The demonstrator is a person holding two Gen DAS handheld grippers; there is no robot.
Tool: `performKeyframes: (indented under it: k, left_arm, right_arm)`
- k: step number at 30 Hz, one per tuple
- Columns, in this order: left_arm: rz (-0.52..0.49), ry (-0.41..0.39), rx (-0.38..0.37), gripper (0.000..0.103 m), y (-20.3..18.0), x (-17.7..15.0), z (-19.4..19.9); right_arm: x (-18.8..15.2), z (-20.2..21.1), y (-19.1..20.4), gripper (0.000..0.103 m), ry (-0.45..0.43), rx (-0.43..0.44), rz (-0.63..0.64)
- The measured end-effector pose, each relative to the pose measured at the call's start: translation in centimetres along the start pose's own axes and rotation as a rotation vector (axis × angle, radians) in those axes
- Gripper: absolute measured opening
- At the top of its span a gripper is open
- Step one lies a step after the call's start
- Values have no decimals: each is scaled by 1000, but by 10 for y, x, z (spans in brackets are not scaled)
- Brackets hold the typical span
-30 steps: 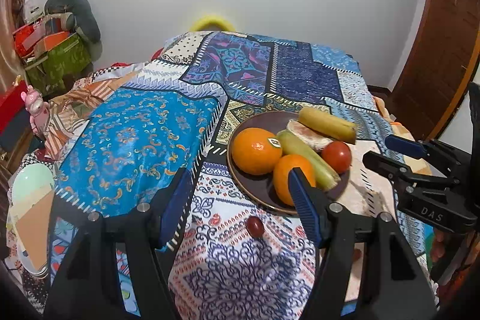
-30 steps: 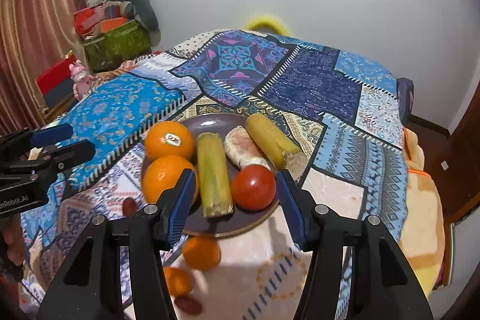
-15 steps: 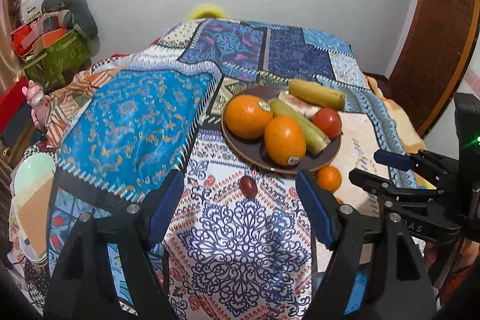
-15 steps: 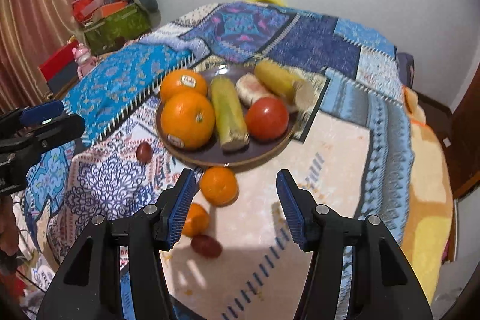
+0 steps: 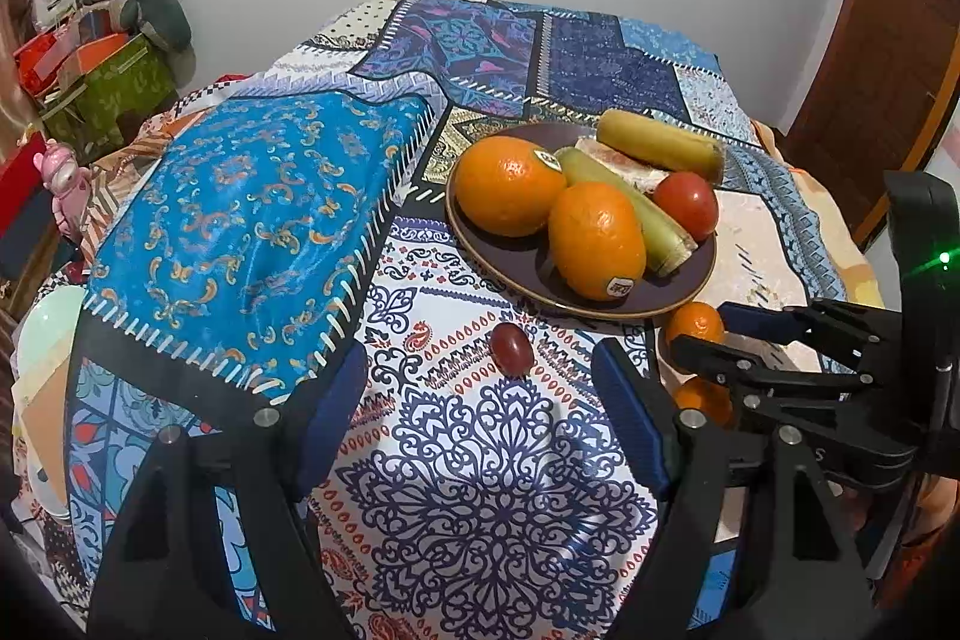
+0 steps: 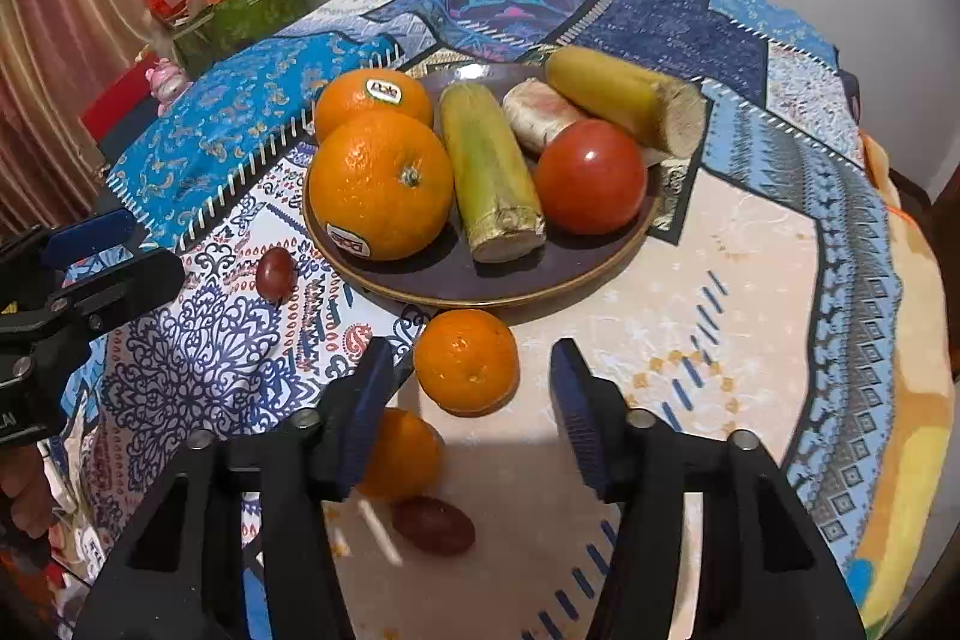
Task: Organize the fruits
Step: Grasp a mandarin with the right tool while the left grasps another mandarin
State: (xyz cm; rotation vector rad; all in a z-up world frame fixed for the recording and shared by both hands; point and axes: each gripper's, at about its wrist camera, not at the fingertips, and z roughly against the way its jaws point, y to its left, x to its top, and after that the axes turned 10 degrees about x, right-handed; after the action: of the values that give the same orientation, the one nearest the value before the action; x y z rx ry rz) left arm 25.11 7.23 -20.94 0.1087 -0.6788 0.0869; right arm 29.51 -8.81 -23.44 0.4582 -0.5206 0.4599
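Observation:
A dark plate (image 6: 480,280) (image 5: 498,250) on the patterned cloth holds two large oranges (image 6: 381,184), a green cane piece (image 6: 489,166), a tomato (image 6: 591,175), a yellow piece (image 6: 618,91) and a pale piece. A small mandarin (image 6: 465,361) lies in front of the plate, just ahead of my open, empty right gripper (image 6: 471,412). A second mandarin (image 6: 405,454) and a dark grape (image 6: 432,526) lie below it. Another grape (image 5: 511,349) (image 6: 275,274) lies ahead of my open, empty left gripper (image 5: 480,418).
The table carries a patchwork cloth (image 5: 240,196). The right gripper's body (image 5: 810,382) sits at the right of the left wrist view. Boxes and bags (image 5: 90,82) stand at the left wall, a wooden door (image 5: 888,40) at the right.
Both grippers have pulled back and lowered toward the near table edge. The loose mandarins and grapes in front of the plate have come into view. Both stay open.

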Motion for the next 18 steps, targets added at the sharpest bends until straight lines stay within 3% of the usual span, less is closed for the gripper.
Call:
performKeyframes:
  k: [2, 8, 18]
  left_arm:
    - [-4, 3, 0, 77, -1, -1, -2]
    - [-15, 0, -12, 77, -10, 0, 5]
    - [-51, -20, -47, 77, -41, -3, 28]
  right_arm:
    - [0, -2, -2, 36, 9, 14, -11]
    - [-3, 9, -2, 35, -13, 12, -12]
    - [-10, 65, -3, 35, -111, -27, -5]
